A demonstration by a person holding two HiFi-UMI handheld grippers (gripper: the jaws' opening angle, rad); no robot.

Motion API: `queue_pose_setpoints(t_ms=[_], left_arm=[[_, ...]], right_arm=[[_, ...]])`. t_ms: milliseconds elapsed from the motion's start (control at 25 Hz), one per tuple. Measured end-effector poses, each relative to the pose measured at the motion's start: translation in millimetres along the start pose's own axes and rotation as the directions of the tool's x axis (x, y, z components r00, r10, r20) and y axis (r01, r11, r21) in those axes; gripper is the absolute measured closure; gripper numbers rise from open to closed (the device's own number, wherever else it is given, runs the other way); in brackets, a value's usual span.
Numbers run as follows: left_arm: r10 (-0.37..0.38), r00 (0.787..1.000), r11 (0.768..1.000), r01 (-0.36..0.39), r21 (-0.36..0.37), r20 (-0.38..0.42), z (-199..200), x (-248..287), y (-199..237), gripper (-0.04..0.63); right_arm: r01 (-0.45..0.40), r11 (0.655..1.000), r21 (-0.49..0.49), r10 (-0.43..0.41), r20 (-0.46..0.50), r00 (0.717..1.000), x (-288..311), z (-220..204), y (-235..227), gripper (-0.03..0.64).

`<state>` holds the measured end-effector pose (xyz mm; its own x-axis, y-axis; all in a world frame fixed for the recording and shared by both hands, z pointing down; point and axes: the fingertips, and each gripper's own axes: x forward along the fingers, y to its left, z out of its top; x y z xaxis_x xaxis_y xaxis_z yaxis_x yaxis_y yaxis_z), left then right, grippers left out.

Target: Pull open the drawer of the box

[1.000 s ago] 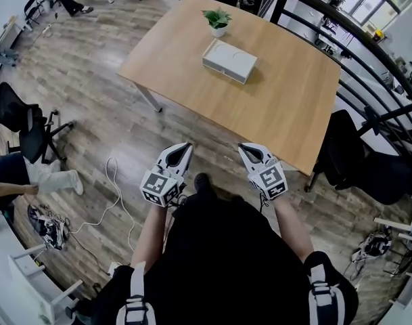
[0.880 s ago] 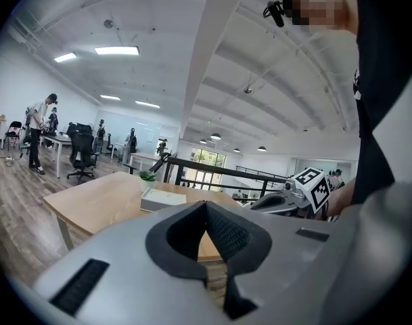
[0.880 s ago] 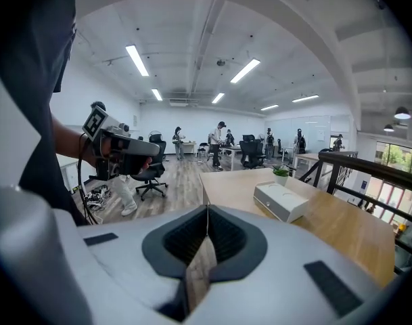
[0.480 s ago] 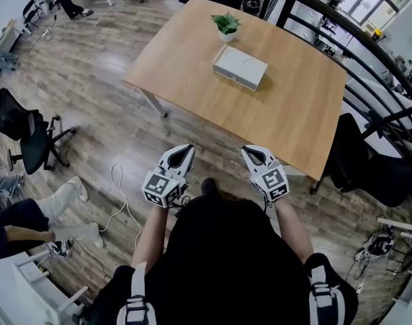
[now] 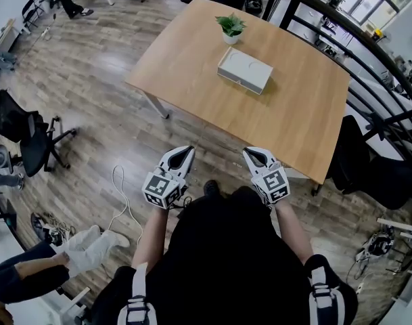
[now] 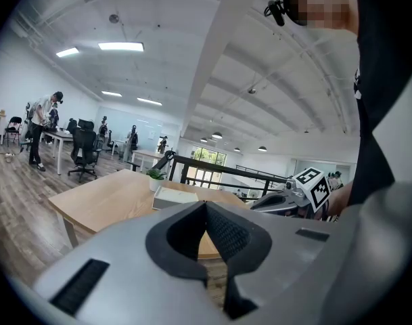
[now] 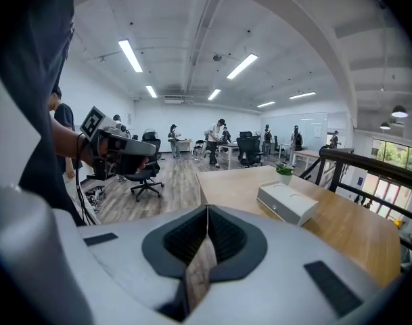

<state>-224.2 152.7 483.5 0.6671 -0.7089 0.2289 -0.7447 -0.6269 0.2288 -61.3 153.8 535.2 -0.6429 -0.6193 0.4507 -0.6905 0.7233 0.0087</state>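
Room: open office, wood-plank floor (image 5: 90, 80), desks and people far off in both gripper views.
Box: white, flat, rectangular (image 5: 245, 70), on the far half of the table, well apart from both grippers.
Drawer: front face with a small knob (image 7: 277, 208) shows in the right gripper view; sits flush, not pulled out.
Potted plant: small, green, white pot (image 5: 231, 27), just beyond the box, close but not touching as far as I can tell.
Table: light wood top (image 5: 185, 66), nothing else seen on it; one metal leg visible at the near-left corner.
Railing: black (image 5: 368, 53), runs along the table's right side.
Chairs: black office chair (image 5: 26, 137) on the floor at left; dark chair (image 5: 358, 161) at the table's right edge.
Cable: white, looped on the floor (image 5: 118, 195), left of the left gripper.
Other person: seated low left, pale trousers (image 5: 84, 246).
Left gripper: (image 5: 185, 149) held low in front of the wearer's body, short of the table, jaws closed together, nothing between them.
Right gripper: (image 5: 249, 151) beside it at the same height, jaws closed tip to tip, empty.
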Motion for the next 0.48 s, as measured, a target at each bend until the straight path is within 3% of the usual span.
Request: queue_pose_setpoints(t_ms=[480], left_arm=[[0.049, 0.999, 0.999, -0.049, -0.008, -0.004, 16, 41, 21, 0.572]], right_arm=[[-0.038, 0.999, 0.008, 0.038, -0.007, 0.999, 26, 8, -51, 0.592]])
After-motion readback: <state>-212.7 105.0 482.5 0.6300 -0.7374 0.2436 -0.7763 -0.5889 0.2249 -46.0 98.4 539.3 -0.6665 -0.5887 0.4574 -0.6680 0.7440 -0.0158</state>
